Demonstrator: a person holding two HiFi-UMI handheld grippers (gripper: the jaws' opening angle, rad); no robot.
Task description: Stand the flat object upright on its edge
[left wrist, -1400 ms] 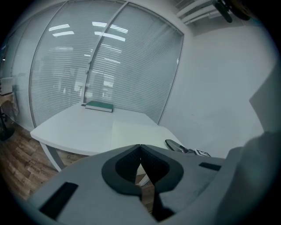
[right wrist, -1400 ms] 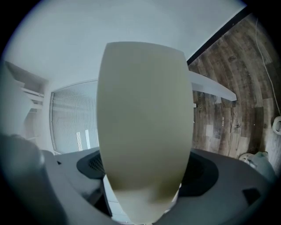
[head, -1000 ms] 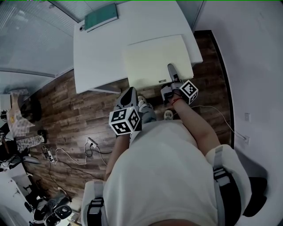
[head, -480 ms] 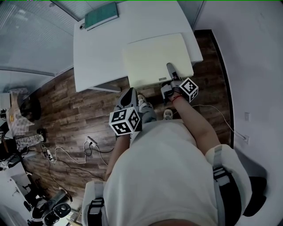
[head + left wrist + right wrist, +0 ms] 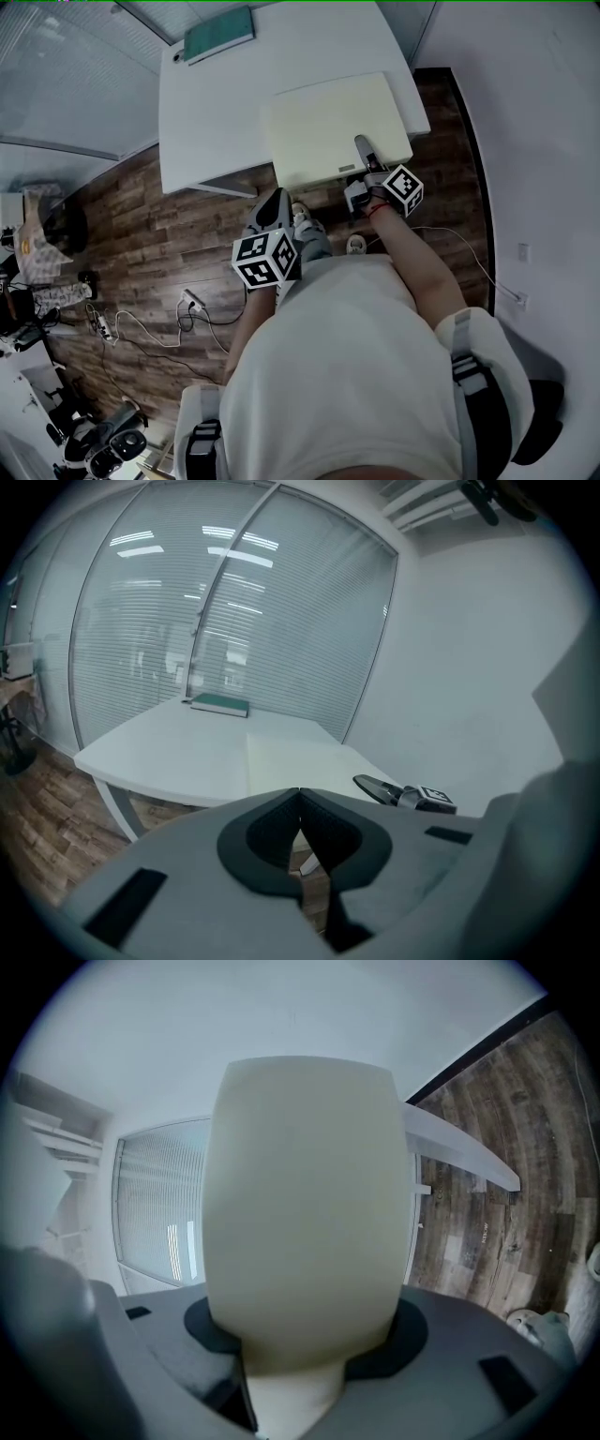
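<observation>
One board (image 5: 333,122), right tool (image 5: 362,148) closing onto it (touching)

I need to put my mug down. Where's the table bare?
The table is bare on its left, between the green book at the far corner and the cream board. A strip beyond the board is free too. The near right is crowded: the board covers it.

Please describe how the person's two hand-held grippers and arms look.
The left hand-held gripper and right hand-held gripper are grey with dark jaw pads; each carries a white cube with black square markers. The right one's jaws have just been closing around the cream flat board. The person wears a white short-sleeved shirt and a red wristband.
</observation>
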